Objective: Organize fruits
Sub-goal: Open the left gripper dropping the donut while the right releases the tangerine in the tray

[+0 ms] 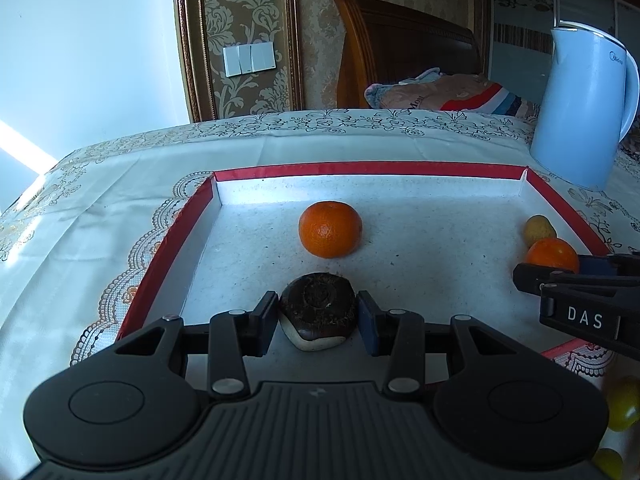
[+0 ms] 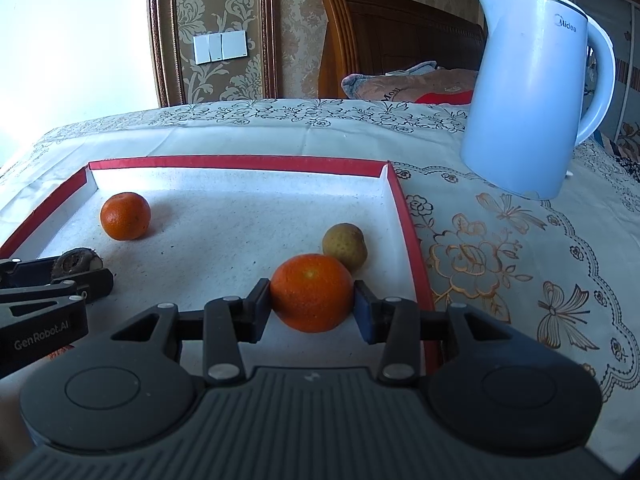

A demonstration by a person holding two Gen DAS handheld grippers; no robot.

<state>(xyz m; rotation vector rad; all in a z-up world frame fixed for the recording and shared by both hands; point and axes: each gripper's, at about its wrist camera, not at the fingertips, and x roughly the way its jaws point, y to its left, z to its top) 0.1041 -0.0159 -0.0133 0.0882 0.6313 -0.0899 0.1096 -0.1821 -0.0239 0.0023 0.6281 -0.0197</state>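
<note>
Inside the tray (image 1: 168, 240), left tongs (image 1: 318, 314) clamp a chestnut (image 1: 316, 308); right tongs (image 2: 312, 298) clasp an orange (image 2: 312, 292).

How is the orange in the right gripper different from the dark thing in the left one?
The orange is bright, round and smooth; the dark water chestnut is brown, flatter and rough, with a pale underside. The orange sits beside a yellowish fruit; the chestnut sits alone. Both lie in the red-rimmed tray, between gripper pads.

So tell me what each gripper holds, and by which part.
The left gripper clamps the dark brown water chestnut by its sides. The right gripper clamps an orange across its widest part.
</note>
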